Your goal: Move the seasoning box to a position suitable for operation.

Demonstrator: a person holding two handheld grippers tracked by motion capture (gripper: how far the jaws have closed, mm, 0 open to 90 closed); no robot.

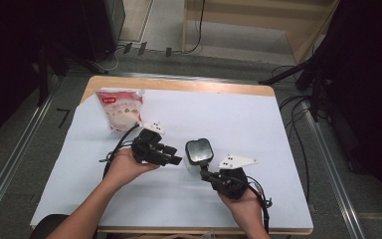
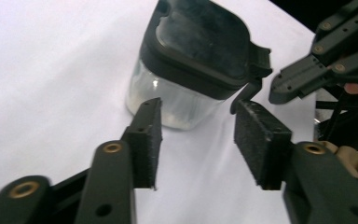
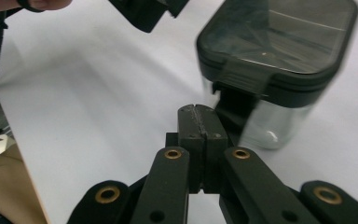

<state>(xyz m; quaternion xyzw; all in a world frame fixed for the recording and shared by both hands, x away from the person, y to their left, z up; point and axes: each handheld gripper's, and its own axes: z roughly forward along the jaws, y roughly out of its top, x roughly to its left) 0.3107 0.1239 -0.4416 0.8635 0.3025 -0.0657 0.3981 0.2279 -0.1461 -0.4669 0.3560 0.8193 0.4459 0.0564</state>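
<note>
Landmark: clear glass jar with a black square clip lid [image 1: 199, 155], standing upright near the middle of the white-covered table [image 1: 238, 119].
Left gripper [image 2: 198, 142]: held just left of the jar, pointing at it; jaws spread, nothing between the pads [image 2: 151, 140], which stand short of the jar's glass wall.
Right gripper [image 3: 198, 116]: just below and right of the jar; jaws pressed together, tips beside the lid's clip [image 3: 240, 86]; whether they touch it I cannot tell.
Pouch: red-and-white printed stand-up bag [image 1: 121, 108], well apart from the jar, toward the table's far left corner.
</note>
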